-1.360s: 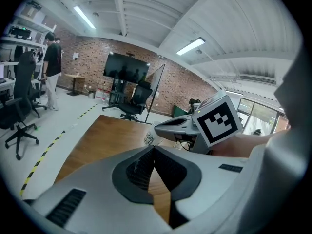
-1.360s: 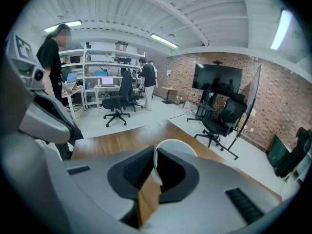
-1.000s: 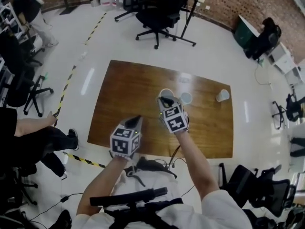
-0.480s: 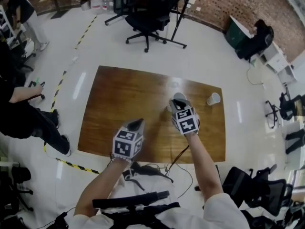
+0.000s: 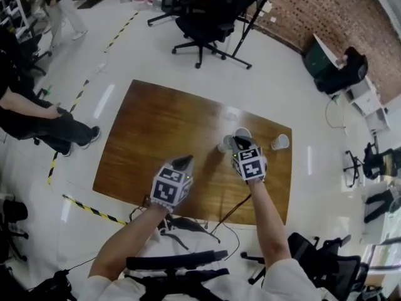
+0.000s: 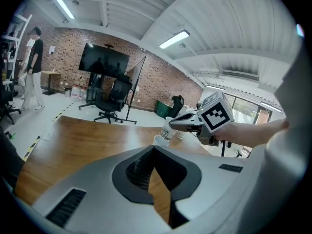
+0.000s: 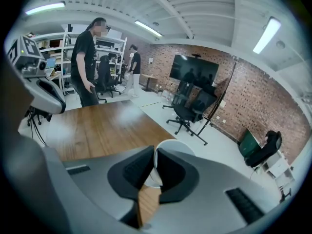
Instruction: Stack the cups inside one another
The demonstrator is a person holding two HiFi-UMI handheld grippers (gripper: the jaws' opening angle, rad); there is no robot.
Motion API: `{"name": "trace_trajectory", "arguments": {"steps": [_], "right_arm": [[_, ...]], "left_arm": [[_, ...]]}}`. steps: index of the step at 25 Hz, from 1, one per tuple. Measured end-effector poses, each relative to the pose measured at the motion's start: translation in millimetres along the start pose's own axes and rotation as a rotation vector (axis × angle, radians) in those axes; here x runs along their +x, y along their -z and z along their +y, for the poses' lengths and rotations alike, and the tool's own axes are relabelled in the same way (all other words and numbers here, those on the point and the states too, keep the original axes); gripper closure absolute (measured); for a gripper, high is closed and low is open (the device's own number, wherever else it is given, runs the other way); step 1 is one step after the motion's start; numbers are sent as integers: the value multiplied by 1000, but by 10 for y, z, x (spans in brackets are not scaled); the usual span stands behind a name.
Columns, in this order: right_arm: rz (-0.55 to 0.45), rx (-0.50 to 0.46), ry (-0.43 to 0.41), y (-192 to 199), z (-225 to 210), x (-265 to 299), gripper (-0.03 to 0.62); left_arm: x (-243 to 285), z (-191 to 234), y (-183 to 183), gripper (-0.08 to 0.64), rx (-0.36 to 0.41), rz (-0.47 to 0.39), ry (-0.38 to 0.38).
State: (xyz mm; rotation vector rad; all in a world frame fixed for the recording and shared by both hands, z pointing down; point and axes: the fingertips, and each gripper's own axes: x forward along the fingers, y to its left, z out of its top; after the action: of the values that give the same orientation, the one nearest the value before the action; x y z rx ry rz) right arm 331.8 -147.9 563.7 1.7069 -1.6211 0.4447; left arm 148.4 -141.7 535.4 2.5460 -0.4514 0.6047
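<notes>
My right gripper (image 5: 237, 142) is shut on the rim of a white paper cup (image 5: 242, 132), one jaw inside it and one outside (image 7: 155, 165). In the left gripper view this held cup (image 6: 168, 128) hangs tilted just above a second white cup (image 6: 160, 140) that stands open end up on the wooden table (image 5: 163, 130). That second cup (image 5: 225, 145) shows in the head view just left of the right gripper. A third cup (image 5: 280, 142) lies further right near the table edge. My left gripper (image 5: 182, 163) hovers over the near part of the table, shut and holding nothing (image 6: 155, 147).
Black office chairs (image 5: 207, 24) stand beyond the table's far side, and another chair (image 5: 313, 256) sits near right. A seated person (image 5: 37, 121) is at the left, by black-and-yellow floor tape (image 5: 88, 209). Cables (image 5: 188, 224) lie under the near edge.
My right gripper has carried its cup to the right, from left of the standing cup to right beside it. The left gripper has shifted a little along the table.
</notes>
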Motion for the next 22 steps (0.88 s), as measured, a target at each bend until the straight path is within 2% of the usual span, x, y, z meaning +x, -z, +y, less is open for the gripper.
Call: {"name": "trace_trajectory", "arguments": {"steps": [22], "right_arm": [[86, -44, -71, 324, 213, 468, 558]], "left_arm": [[42, 224, 102, 561, -34, 24, -44]]}}
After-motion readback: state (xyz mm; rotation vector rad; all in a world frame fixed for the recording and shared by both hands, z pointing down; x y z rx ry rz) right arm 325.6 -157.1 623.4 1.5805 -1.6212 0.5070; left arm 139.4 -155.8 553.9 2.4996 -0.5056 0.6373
